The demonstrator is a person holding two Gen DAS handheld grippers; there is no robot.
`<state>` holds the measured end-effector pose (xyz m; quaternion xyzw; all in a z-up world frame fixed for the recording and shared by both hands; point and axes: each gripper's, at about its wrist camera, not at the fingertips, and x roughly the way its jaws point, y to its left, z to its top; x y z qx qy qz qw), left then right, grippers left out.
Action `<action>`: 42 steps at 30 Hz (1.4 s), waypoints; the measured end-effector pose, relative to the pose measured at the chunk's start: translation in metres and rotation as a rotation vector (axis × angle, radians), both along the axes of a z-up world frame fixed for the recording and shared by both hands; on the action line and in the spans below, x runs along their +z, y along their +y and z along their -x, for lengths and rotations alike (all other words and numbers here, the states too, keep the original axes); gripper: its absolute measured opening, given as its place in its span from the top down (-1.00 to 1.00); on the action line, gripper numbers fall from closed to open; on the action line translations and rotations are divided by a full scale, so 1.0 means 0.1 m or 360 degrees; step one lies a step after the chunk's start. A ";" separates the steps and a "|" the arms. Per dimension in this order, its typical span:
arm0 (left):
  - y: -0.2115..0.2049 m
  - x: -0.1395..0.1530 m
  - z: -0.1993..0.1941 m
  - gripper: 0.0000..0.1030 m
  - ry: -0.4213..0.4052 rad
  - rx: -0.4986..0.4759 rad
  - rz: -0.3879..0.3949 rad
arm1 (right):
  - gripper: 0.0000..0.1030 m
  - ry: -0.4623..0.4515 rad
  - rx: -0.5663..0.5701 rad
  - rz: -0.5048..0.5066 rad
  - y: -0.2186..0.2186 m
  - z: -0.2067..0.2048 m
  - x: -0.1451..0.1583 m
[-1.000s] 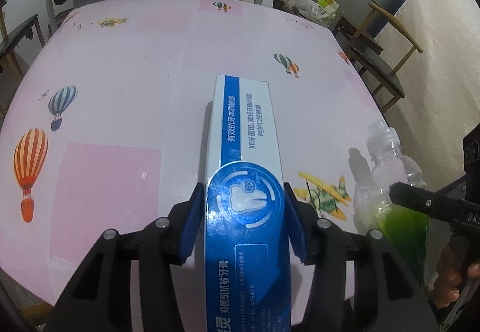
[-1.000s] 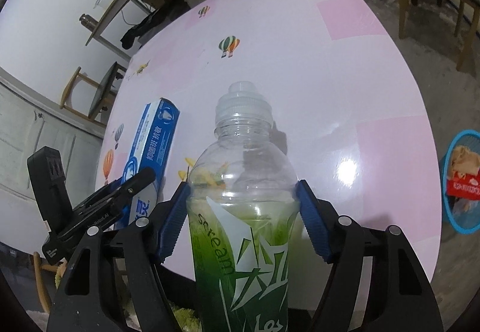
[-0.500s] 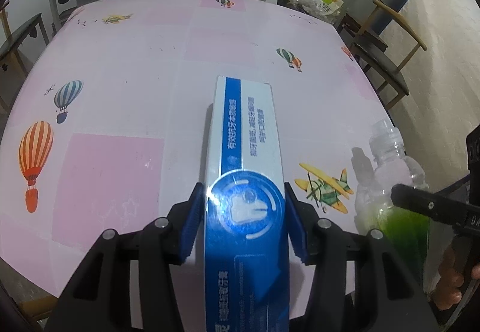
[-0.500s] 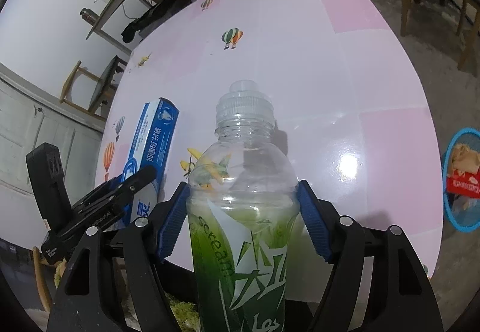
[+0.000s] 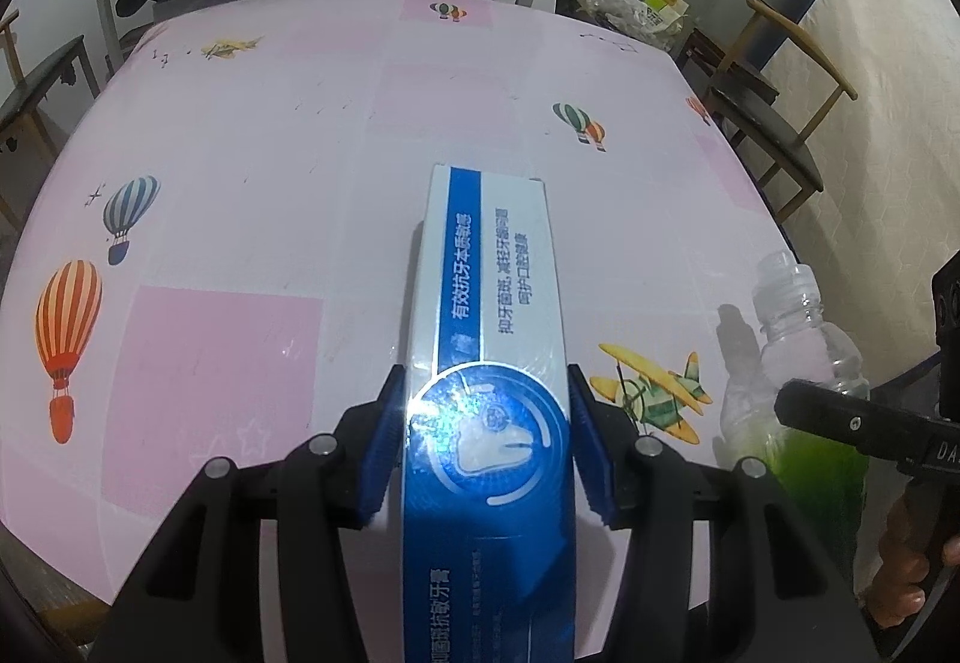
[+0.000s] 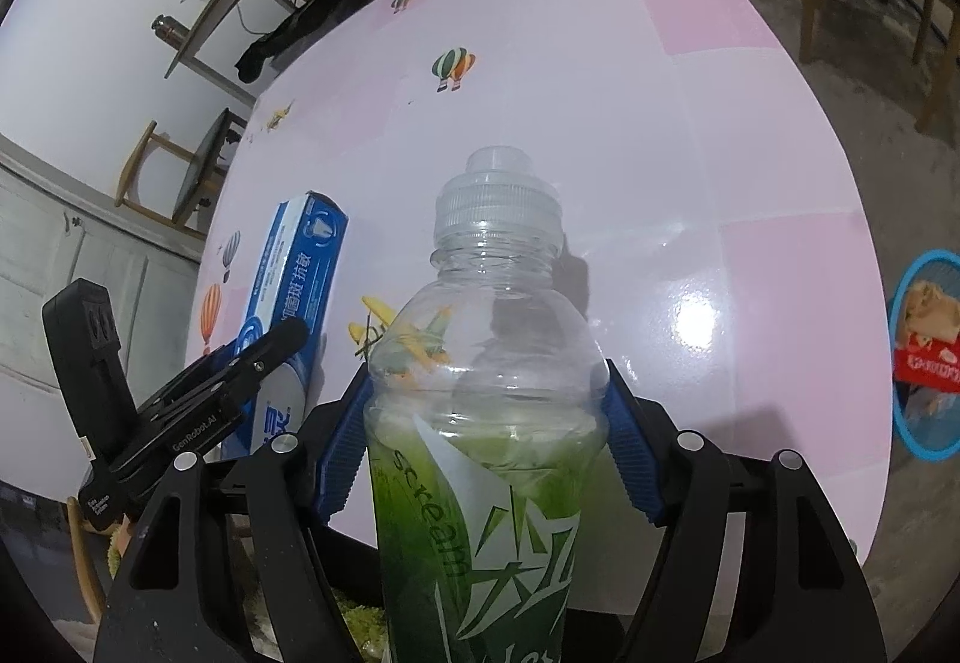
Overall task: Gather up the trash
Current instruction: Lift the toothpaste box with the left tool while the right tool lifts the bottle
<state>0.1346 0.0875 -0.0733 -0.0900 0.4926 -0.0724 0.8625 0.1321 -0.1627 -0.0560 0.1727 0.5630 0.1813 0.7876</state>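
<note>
1. Currently the left gripper (image 5: 480, 441) is clamped on a toothpaste box (image 5: 489, 315); both blue pads press the box's long sides.
2. Box markings: white upper face with a blue stripe and columns of Chinese characters, plus a blue disc bearing a white tooth graphic. The characters are too distorted to transcribe with confidence.
3. Box position: held above the near edge of the table (image 5: 252, 135), its far end pointing toward the table's middle. Whether the far end touches the surface cannot be determined.
4. The right gripper (image 6: 486, 435) is clamped on a plastic bottle (image 6: 492, 363); the pads bear on the bottle's shoulder from both sides.
5. Bottle markings: green label with white angular graphics and the word "scream" in lowercase; further lettering at the bottom edge is cut off.
6. Bottle contents: green liquid fills the lower body; the clear upper part and the translucent cap section hold none.
7. Bottle position: over the near right edge of the table, to the right of the box.
8. Gripper markings: "GenRobot.AI" is legible on the left unit in the right wrist view.
9. A blue-rimmed bin (image 6: 927, 357) stands on the floor off the table's right edge and contains a red package (image 6: 924, 363) with white lettering, not legible.
</note>
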 end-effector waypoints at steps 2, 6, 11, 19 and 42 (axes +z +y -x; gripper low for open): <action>0.00 0.00 0.00 0.07 0.0003 0.0003 0.0002 | -0.31 -0.0002 0.0000 0.0003 0.00 0.00 0.01; 0.01 0.01 -0.01 0.07 0.0001 0.0002 0.0015 | -0.30 -0.0009 0.0001 0.0005 0.01 0.00 0.02; 0.02 0.01 -0.01 0.07 -0.0005 -0.0001 0.0028 | -0.30 -0.0021 -0.0004 0.0003 0.00 0.02 0.04; 0.03 0.06 0.02 0.08 -0.0038 -0.0009 0.0036 | -0.30 -0.0033 -0.0011 -0.0008 -0.04 0.03 0.06; -0.09 0.21 0.16 0.10 -0.0142 -0.0051 -0.0043 | -0.30 -0.0050 -0.0010 -0.0043 -0.09 0.07 0.11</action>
